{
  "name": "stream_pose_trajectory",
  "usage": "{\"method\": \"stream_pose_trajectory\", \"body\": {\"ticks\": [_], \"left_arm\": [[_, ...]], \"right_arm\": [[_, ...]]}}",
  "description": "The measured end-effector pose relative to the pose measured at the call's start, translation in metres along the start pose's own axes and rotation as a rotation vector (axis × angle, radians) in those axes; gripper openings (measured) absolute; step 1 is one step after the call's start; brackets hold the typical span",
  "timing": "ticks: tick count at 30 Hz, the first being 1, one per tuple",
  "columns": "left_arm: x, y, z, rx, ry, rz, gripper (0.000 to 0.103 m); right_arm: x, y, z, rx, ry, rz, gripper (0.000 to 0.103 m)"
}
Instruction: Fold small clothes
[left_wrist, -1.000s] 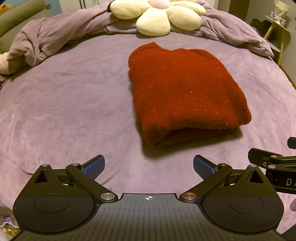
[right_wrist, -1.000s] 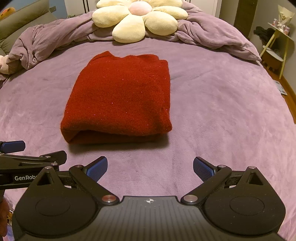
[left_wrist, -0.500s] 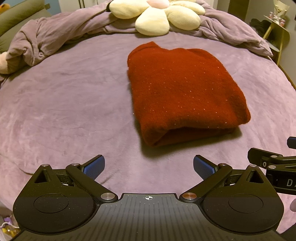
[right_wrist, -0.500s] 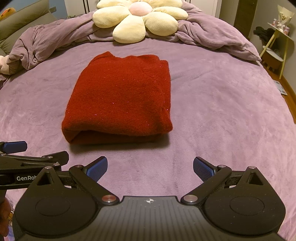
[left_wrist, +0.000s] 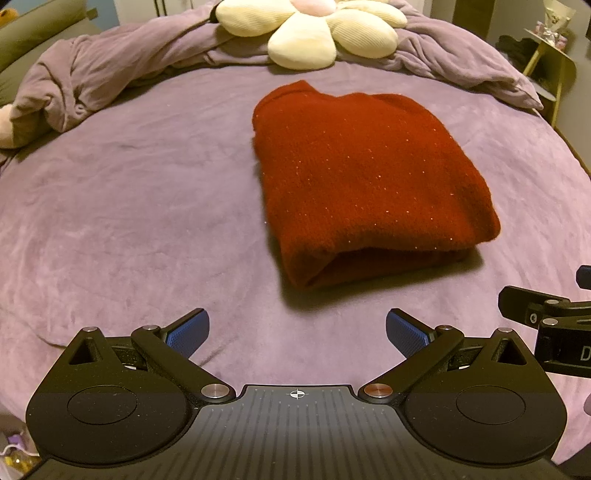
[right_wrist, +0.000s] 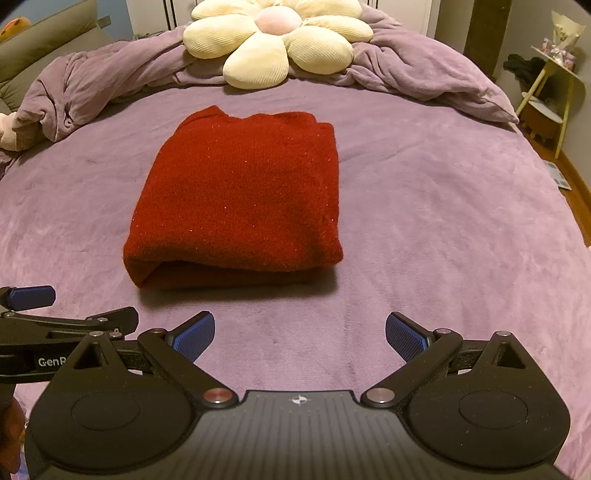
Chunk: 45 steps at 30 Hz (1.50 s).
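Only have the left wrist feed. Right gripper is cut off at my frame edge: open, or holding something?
Observer: The right gripper is open, with nothing between its blue pads.
Operator: Where is it relative to the sweater?
Observer: It sits over bare bedspread, short of the near folded edge of the red sweater, not touching it.

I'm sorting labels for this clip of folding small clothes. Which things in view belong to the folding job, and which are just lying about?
Part of the job:
red sweater, lying folded on the purple blanket
left gripper, open and empty
right gripper, open and empty

Just lying about:
flower-shaped cushion
bunched purple duvet
yellow side table
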<state>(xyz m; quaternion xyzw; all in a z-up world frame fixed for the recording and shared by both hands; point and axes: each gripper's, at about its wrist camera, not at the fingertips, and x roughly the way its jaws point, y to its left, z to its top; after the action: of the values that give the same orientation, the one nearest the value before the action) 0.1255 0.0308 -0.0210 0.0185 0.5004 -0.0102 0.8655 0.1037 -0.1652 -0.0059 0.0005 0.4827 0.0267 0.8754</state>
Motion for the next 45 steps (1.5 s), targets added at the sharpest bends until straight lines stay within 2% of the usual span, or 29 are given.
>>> {"method": "stream_pose_trajectory", "body": {"ticks": [30, 45], "left_arm": [[-0.0013, -0.0035, -0.0010, -0.001, -0.009, -0.021, 0.103], [-0.0015, -0.0064, -0.0051, 0.046, -0.027, 0.000, 0.103]], "right_arm": [[-0.0061, 0.0012, 0.0006, 0.010, -0.026, 0.000, 0.099], [-0.0078, 0.0017, 0.0010, 0.011, -0.028, -0.003, 0.099]]}}
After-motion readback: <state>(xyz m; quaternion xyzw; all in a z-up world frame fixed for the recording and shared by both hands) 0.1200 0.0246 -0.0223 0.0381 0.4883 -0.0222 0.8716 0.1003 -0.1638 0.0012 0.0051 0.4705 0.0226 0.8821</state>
